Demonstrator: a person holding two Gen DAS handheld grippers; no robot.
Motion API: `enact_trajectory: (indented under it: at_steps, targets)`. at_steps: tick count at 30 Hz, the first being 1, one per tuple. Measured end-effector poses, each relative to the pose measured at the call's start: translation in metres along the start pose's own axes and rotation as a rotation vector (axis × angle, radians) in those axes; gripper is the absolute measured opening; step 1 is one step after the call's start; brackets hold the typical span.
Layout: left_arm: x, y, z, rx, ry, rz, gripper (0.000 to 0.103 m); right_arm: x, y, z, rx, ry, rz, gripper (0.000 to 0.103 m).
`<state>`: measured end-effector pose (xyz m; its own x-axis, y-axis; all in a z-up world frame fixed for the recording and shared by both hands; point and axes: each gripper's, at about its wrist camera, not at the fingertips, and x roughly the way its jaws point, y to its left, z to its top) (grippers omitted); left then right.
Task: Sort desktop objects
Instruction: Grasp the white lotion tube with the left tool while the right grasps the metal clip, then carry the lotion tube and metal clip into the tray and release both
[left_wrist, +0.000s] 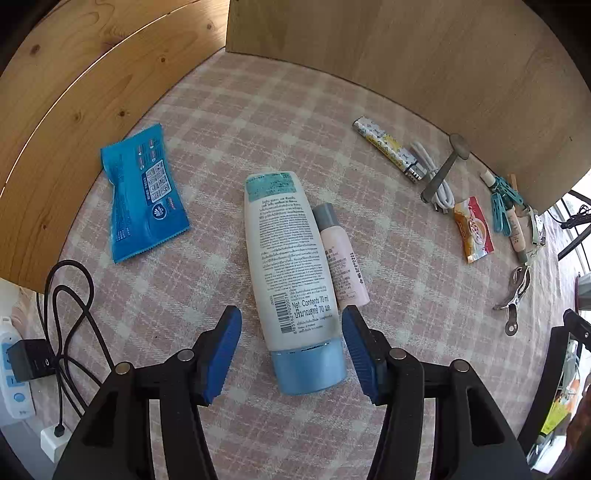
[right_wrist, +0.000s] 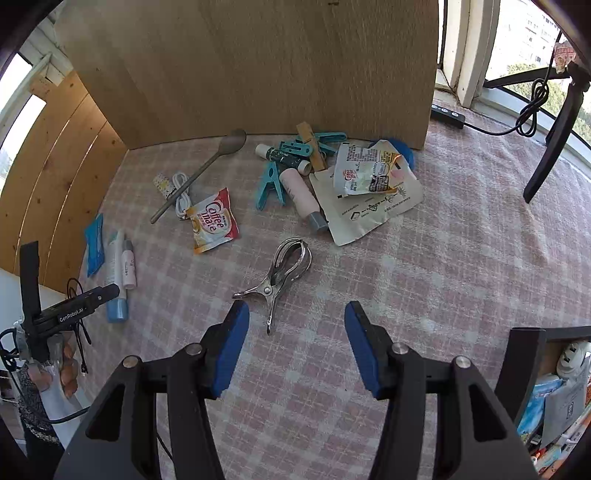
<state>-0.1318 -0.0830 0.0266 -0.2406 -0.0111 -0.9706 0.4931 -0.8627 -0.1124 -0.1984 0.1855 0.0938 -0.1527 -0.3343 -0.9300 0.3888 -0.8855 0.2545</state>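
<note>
My left gripper (left_wrist: 291, 325) is open, its blue pads on either side of the lower end of a white tube with a light blue cap (left_wrist: 291, 280) that lies on the checked cloth. A small pink bottle with a grey cap (left_wrist: 341, 258) lies against the tube's right side. A blue wipes pack (left_wrist: 142, 195) lies to the left. My right gripper (right_wrist: 295, 321) is open and empty, just short of a metal clamp (right_wrist: 282, 273). The tube (right_wrist: 114, 273) and the left gripper (right_wrist: 74, 310) also show at the left of the right wrist view.
A Coffee mate sachet (right_wrist: 214, 221), a spoon (right_wrist: 201, 170), a white cable (right_wrist: 183, 195), teal clothes pegs (right_wrist: 273, 184), a pink tube (right_wrist: 301, 195) and crumpled packets (right_wrist: 369, 184) lie before a wooden board (right_wrist: 258, 66). A power strip (left_wrist: 14, 373) and black cable (left_wrist: 70, 306) lie at the left.
</note>
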Motion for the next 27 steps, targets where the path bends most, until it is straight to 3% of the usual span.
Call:
enact_trajectory:
  at_steps: [10, 18, 19, 22, 25, 27]
  targets:
    - [0.019, 0.008, -0.002, -0.022, 0.03, 0.014, 0.057, 0.055, 0.016, 0.018, 0.053, 0.083, -0.025, 0.053]
    - [0.022, 0.002, -0.002, 0.012, 0.008, 0.095, 0.046, 0.072, 0.034, 0.019, -0.003, 0.102, -0.078, 0.051]
    - [0.022, 0.001, 0.001, 0.012, 0.003, 0.093, 0.046, 0.072, 0.035, 0.019, -0.01, 0.101, -0.086, 0.049]
    - [0.021, 0.0, 0.001, 0.009, -0.005, 0.088, 0.046, 0.07, 0.033, 0.018, -0.014, 0.1, -0.101, 0.023]
    - [0.017, 0.007, -0.003, 0.003, -0.013, 0.074, 0.045, 0.066, 0.024, 0.013, 0.013, 0.11, -0.058, 0.019]
    - [0.012, 0.01, -0.026, 0.004, -0.012, 0.054, 0.045, 0.062, 0.019, 0.007, 0.019, 0.111, -0.048, 0.019]
